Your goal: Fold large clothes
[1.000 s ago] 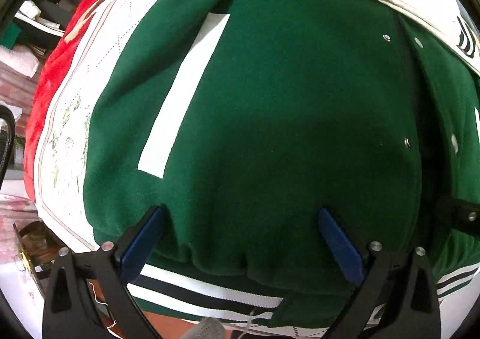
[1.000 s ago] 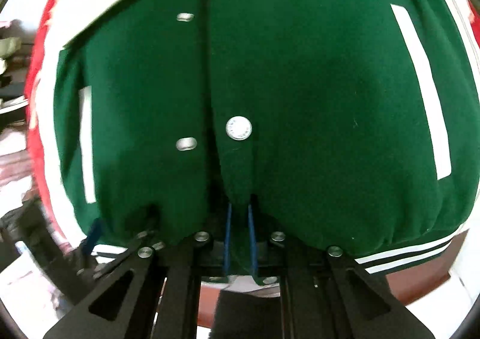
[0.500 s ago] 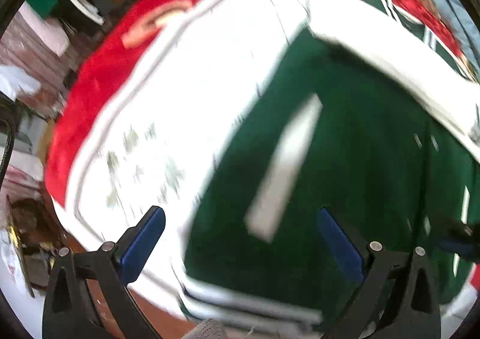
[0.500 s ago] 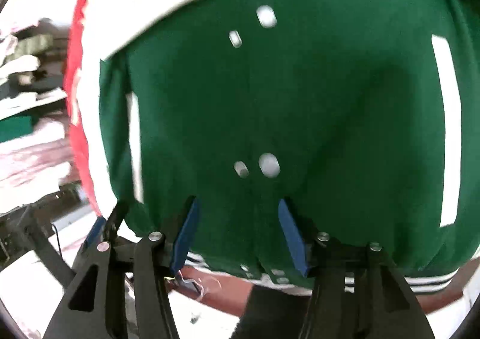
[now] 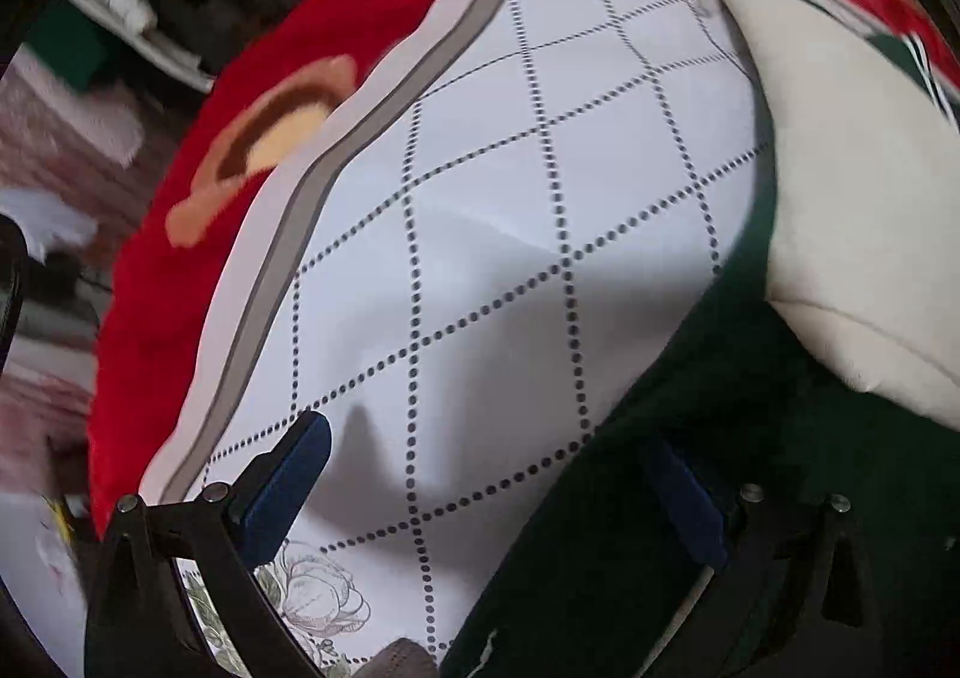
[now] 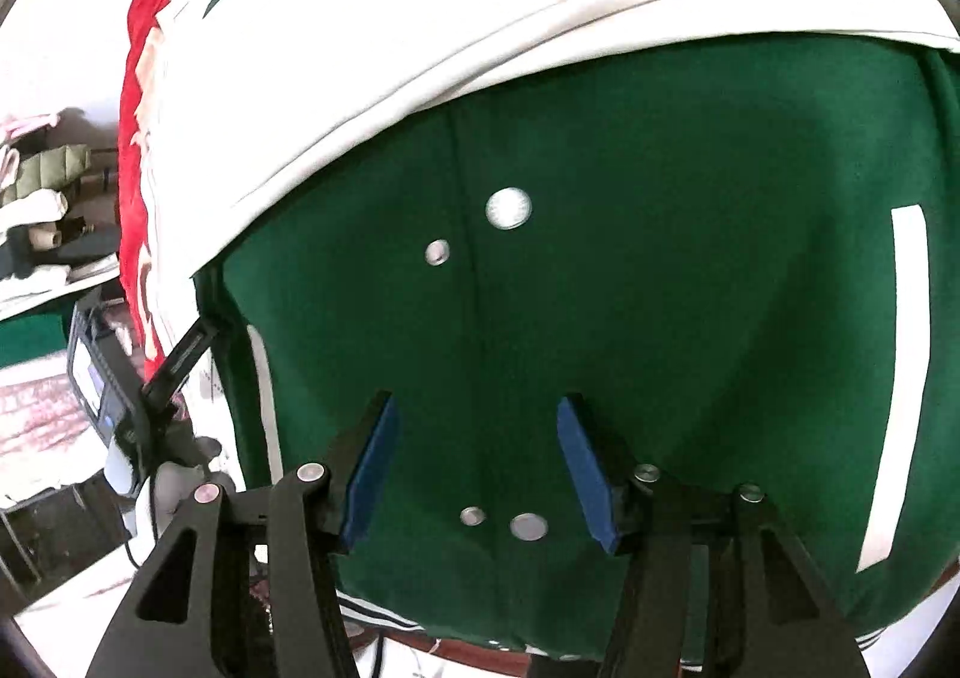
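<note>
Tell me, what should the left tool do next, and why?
Probably slide toward the green jacket and pinch its cream sleeve. The left tool is open and empty, mostly over the dotted sheet, and the sleeve lies unfolded beside it.

blurred shelf clutter (image 5: 150,0), green jacket (image 6: 630,288) hem behind claw arms

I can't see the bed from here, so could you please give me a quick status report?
Left gripper open, over white sheet. Right gripper open above green jacket, gripping nothing. Jacket flat, cream sleeve across it. Nothing blocking.
</note>
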Available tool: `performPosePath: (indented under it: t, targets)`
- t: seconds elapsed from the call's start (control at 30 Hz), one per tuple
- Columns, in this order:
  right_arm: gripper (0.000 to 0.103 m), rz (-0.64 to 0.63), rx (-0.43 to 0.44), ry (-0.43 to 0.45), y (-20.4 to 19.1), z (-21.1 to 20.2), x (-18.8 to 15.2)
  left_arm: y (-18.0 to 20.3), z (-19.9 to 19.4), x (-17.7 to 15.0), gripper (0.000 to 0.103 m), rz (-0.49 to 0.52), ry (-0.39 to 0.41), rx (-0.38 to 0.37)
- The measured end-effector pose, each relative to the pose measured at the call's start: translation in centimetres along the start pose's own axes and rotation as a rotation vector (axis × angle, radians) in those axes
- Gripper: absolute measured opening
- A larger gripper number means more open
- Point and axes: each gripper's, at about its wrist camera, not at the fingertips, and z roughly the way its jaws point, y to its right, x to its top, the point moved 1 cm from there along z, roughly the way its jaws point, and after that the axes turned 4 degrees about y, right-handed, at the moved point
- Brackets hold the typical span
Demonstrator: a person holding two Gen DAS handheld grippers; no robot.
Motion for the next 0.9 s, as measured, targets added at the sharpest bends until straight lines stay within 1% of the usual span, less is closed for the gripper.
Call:
performPosePath:
  t: [0.07, 0.1, 0.17, 0.2, 0.27, 0.3, 0.33, 0.37, 0.4, 0.47, 0.53, 0.6, 0.63, 0.7, 0.73, 0.77, 0.83, 0.9]
  targets:
    - [0.057, 0.033, 0.028, -0.004, 0.4, 0.3, 0.4, -0.5, -1.3, 0.1, 0.103, -0.010, 0.011, 0.017]
    - [0.057, 0.043, 0.047, -0.004, 0.7, 0.4, 0.7, -0.5, -2.3, 0.1, 0.103, -0.002, 0.033, 0.029]
    - [0.057, 0.052, 0.095, -0.001, 0.5, 0.9, 1.1, 0.1, -4.0, 0.3, 0.103, 0.030, 0.088, 0.018]
    - [0.057, 0.048, 0.106, -0.003, 0.3, 1.1, 1.3, 1.0, -4.6, 0.5, 0.103, 0.069, 0.115, 0.014]
    - [0.057, 0.043, 0.115, -0.010, -0.1, 1.8, 1.8, 2.4, -3.6, 1.0, 0.103, 0.146, 0.123, 0.049]
    - [0.057, 0.050, 0.124, -0.013, -0.2, 2.2, 2.0, 3.0, -2.5, 1.2, 0.103, 0.174, 0.112, 0.081]
    - [0.057, 0.057, 0.130, -0.017, -0.5, 2.7, 2.3, 3.4, -0.6, 1.8, 0.103, 0.185, 0.095, 0.110]
    - [0.057, 0.059, 0.130, -0.023, -0.6, 3.1, 2.5, 2.8, 1.1, 2.4, 0.103, 0.174, 0.082, 0.116]
    - [0.057, 0.057, 0.121, -0.029, -0.8, 3.5, 2.7, 2.6, 1.7, 2.8, 0.103, 0.150, 0.073, 0.114]
    - [0.057, 0.061, 0.132, -0.034, -1.5, 3.6, 2.9, 1.6, 2.7, 4.5, 0.103, 0.098, 0.066, 0.092]
    - [0.057, 0.050, 0.124, -0.033, -0.8, 2.3, 3.0, 1.0, 2.6, 5.1, 0.103, 0.081, 0.059, 0.092]
    - [0.057, 0.058, 0.123, -0.027, 0.2, 0.7, 2.8, 1.2, 1.6, 5.3, 0.103, 0.089, 0.045, 0.098]
    - [0.057, 0.070, 0.121, -0.024, 0.8, -0.1, 2.7, 1.0, 0.5, 5.0, 0.103, 0.102, 0.060, 0.106]
    - [0.057, 0.102, 0.102, -0.006, 2.8, -2.5, 2.1, 1.0, -2.3, 4.3, 0.103, 0.106, 0.109, 0.102]
    - [0.057, 0.113, 0.079, 0.009, 3.8, -3.8, 1.8, 0.8, -3.7, 3.7, 0.103, 0.103, 0.127, 0.086]
    - [0.057, 0.122, 0.043, 0.028, 5.1, -5.3, 1.5, 0.7, -4.6, 3.4, 0.103, 0.102, 0.136, 0.071]
    - [0.057, 0.131, -0.026, 0.059, 7.3, -7.6, 1.2, 1.3, -7.4, 1.7, 0.103, 0.106, 0.150, 0.022]
    - [0.057, 0.139, -0.119, 0.082, 9.5, -9.8, 0.9, 3.8, -10.2, -0.7, 0.103, 0.117, 0.138, -0.024]
